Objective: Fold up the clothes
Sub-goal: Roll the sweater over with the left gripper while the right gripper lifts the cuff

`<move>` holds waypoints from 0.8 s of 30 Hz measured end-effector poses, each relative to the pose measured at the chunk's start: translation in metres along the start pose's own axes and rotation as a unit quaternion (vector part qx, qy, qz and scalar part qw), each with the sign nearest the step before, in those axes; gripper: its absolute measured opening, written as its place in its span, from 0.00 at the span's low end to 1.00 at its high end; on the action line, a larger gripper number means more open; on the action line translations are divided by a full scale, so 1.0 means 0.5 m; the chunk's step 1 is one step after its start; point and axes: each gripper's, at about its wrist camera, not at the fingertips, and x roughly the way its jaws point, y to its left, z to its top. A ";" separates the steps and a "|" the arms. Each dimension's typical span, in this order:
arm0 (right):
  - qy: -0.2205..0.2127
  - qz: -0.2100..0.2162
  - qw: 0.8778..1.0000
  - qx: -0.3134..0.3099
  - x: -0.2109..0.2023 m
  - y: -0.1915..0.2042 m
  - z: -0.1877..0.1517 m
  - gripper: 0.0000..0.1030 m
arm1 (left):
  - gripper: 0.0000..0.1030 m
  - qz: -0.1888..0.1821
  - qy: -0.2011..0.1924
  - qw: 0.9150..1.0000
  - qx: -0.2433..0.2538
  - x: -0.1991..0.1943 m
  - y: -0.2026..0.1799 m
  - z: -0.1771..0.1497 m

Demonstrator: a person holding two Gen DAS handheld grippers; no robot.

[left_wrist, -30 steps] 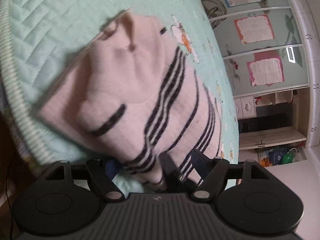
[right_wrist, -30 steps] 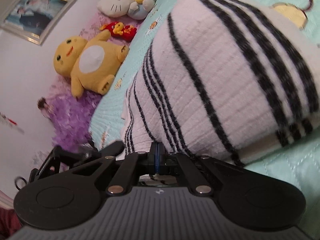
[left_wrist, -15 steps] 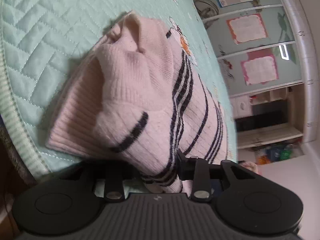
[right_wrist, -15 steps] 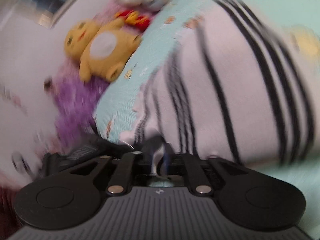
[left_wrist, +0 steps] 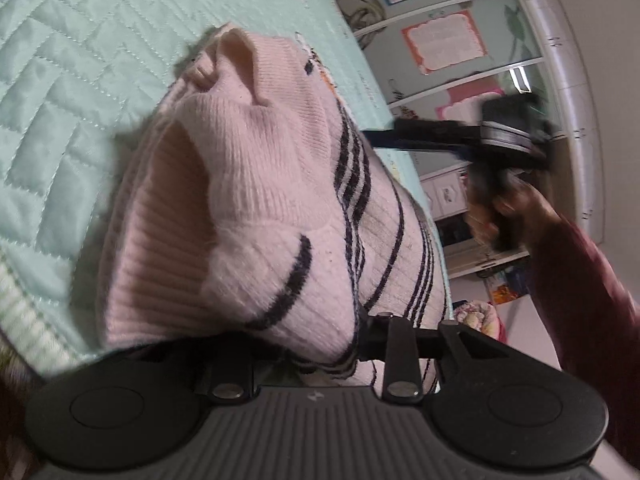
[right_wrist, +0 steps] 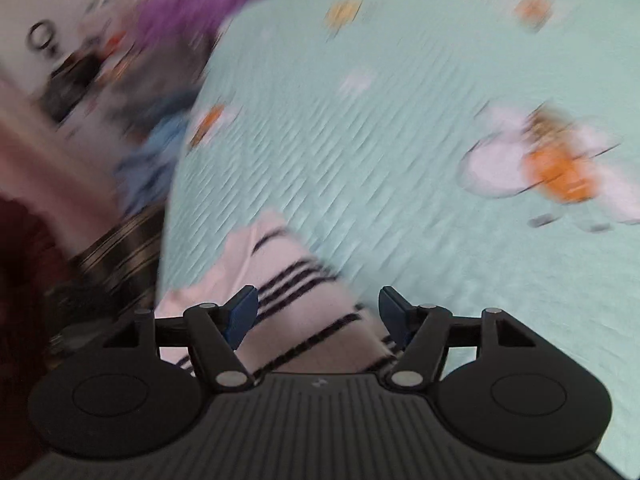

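A pale pink knit sweater (left_wrist: 256,216) with black stripes lies bunched and folded on a mint quilted bedspread (left_wrist: 68,80). My left gripper (left_wrist: 320,354) is pressed against its near edge; the knit covers the fingers, so I cannot tell how the jaws stand. My right gripper (right_wrist: 314,312) is open and empty, above a striped corner of the sweater (right_wrist: 292,304). It also shows in the left wrist view (left_wrist: 404,138), held in a hand beyond the sweater.
The bedspread (right_wrist: 400,160) has orange and white cartoon prints. The bed's edge runs along the left of the right wrist view, with blurred purple and blue items beyond it. A wall with pinned papers (left_wrist: 444,42) and shelves stands past the bed.
My right gripper has opened, let go of the sweater and swung away over the bedspread. My left gripper has pushed closer into the sweater's near edge.
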 end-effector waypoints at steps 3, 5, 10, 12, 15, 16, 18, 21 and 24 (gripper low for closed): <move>0.075 0.073 0.994 0.006 0.059 -0.046 0.022 0.68 | 0.31 -0.019 -0.004 1.000 0.009 0.004 0.009 -0.002; 0.125 0.121 0.985 0.011 0.098 -0.077 0.037 0.76 | 0.31 -0.031 -0.006 0.999 0.017 0.009 0.013 -0.003; 0.236 0.238 0.942 0.017 0.195 -0.138 0.070 0.78 | 0.31 -0.052 -0.010 0.998 0.030 0.014 0.016 -0.010; 0.248 0.284 0.926 0.014 0.228 -0.130 0.073 0.78 | 0.31 -0.057 -0.011 0.998 0.034 0.020 0.012 -0.007; 0.239 0.311 0.919 0.022 0.251 -0.118 0.072 0.69 | 0.31 -0.060 -0.012 0.997 0.039 0.019 0.008 -0.009; 0.235 0.320 0.917 0.025 0.259 -0.113 0.072 0.64 | 0.31 -0.059 -0.012 0.997 0.040 0.024 0.000 -0.006; 0.212 0.297 0.930 0.036 0.253 -0.107 0.060 0.46 | 0.31 -0.058 -0.010 0.997 0.039 0.028 -0.008 0.001; 0.155 0.242 0.957 0.030 0.199 -0.061 0.026 0.42 | 0.32 -0.052 0.005 0.997 0.054 0.024 -0.022 0.018; 0.073 0.178 0.981 0.033 0.129 -0.010 -0.017 0.36 | 0.29 -0.051 0.021 0.995 0.081 0.015 -0.043 0.044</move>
